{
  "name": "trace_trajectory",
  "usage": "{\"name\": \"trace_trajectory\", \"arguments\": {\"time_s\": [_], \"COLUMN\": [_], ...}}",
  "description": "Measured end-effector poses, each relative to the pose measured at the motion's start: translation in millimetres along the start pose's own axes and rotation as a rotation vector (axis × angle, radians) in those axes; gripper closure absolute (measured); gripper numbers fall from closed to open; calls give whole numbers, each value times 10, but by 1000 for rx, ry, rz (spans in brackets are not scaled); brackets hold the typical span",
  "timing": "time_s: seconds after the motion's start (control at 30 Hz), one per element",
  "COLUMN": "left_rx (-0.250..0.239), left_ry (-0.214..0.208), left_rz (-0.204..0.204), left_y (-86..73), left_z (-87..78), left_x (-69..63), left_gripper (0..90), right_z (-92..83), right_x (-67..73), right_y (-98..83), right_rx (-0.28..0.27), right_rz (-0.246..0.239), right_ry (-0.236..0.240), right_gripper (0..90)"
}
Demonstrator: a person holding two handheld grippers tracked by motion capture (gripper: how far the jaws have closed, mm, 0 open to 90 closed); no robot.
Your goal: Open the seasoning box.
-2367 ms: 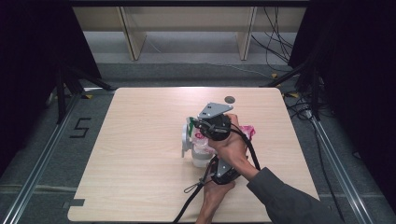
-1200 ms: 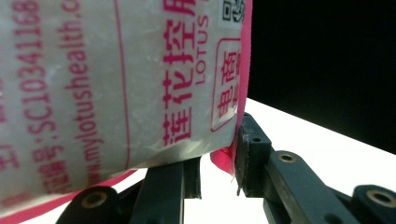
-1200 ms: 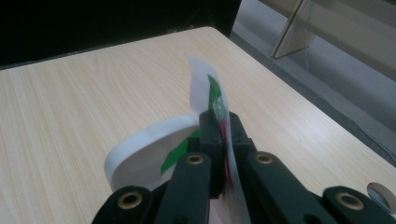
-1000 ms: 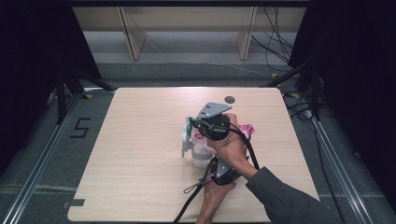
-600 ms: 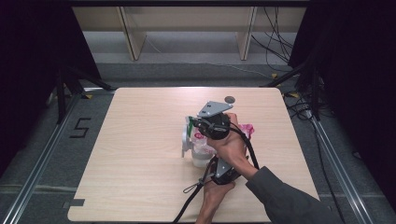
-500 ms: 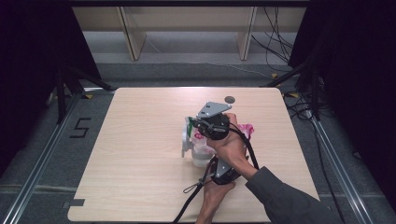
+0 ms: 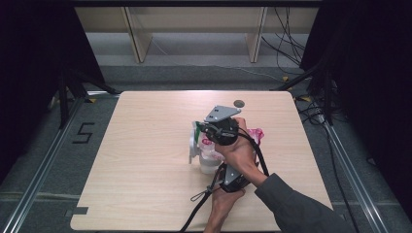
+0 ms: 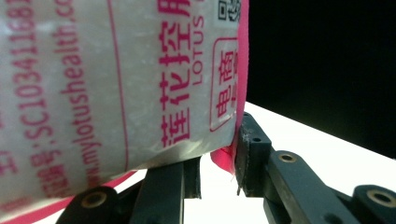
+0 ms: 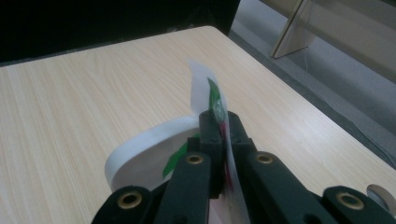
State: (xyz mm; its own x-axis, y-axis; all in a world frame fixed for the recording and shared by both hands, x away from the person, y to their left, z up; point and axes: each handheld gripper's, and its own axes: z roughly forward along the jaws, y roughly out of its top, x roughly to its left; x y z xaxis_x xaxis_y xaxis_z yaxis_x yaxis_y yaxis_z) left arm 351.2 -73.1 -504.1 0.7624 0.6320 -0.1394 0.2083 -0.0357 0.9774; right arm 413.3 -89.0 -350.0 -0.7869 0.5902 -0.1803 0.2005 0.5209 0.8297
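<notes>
A translucent white packet (image 7: 209, 160) with pink print stands upright near the table's middle. My left gripper (image 7: 217, 168), in the lower hand, holds its bottom corner. In the left gripper view the packet (image 8: 116, 79) looms large, and my left gripper (image 8: 217, 163) presses its pink edge between the jaws. My right gripper (image 7: 200, 131), under the grey plate, sits above the packet. Close up, my right gripper (image 9: 219, 123) is shut on a thin white flap (image 9: 205, 88) with green print, which curls down into a white band (image 9: 140, 149). Whether the flap belongs to the packet I cannot tell.
Crumpled pink-and-white wrapping (image 7: 255, 136) lies right of the hands. A small dark disc (image 7: 238, 103) sits near the table's far edge. Black cables (image 7: 199, 204) trail toward the front edge. Bare wood table (image 7: 136, 160) stretches to the left; shelf legs (image 7: 138, 39) stand behind it.
</notes>
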Motion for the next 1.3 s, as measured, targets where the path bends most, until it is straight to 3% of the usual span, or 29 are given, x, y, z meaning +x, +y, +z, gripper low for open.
{"name": "trace_trajectory", "arguments": {"time_s": [0.2, 0.27, 0.33, 0.37, 0.4, 0.63, 0.7, 0.8, 0.9, 1.0, 1.03, 1.07, 1.1, 1.13, 1.17, 1.23, 1.27, 1.3], "left_rx": [7, 0, 1, -6, -5, -2, -18, -4, -22, -13, -57, -54, 18, 26, 26, 22, -33, 9], "left_ry": [10, 7, -15, -46, -49, -35, -36, -40, -45, -47, -56, -55, -54, -56, -62, -54, -50, -51], "left_rz": [26, 20, 4, -18, -22, -6, -34, -13, -37, -22, -76, -75, 10, 23, 24, 23, -45, 6], "left_y": [5, 8, 17, 12, 8, 9, 6, 18, 11, 15, 10, 9, 16, 19, 20, 21, 18, 23], "left_z": [-7, -7, -26, -33, -29, -31, -17, -44, -30, -44, -27, -27, -71, -78, -86, -86, -49, -77], "left_x": [-3, -6, 2, 14, 15, 13, -9, 18, -4, 11, -26, -21, 38, 48, 49, 46, -3, 32], "left_gripper": [737, 738, 738, 739, 740, 739, 738, 738, 738, 738, 738, 738, 738, 738, 737, 738, 738, 738], "right_z": [-12, -19, -39, -40, -31, -15, 7, 9, 9, 17, 15, 10, 18, 24, 33, 31, 29, 22], "right_x": [10, 7, 3, 9, 3, 6, 25, 4, 26, 29, 21, 12, 17, 30, 22, 37, 32, 15], "right_y": [11, 26, 35, 34, 33, 30, 24, 32, 32, 31, 36, 40, 36, 29, 34, 42, 45, 49], "right_rx": [1, 0, -4, -10, -3, -8, 8, -6, 6, 2, 4, 7, 3, 9, 11, 12, 5, 4], "right_rz": [15, -15, 8, 18, 1, 24, 3, 1, -4, 5, 2, 0, 3, 15, -12, -1, 3, -2], "right_ry": [-7, -8, -7, -10, -7, -10, -14, -7, -7, -10, -6, 0, -6, -12, -3, -11, -7, -2], "right_gripper": [897, 897, 897, 897, 897, 897, 897, 896, 896, 896, 896, 895, 895, 895, 895, 895, 895, 895]}}
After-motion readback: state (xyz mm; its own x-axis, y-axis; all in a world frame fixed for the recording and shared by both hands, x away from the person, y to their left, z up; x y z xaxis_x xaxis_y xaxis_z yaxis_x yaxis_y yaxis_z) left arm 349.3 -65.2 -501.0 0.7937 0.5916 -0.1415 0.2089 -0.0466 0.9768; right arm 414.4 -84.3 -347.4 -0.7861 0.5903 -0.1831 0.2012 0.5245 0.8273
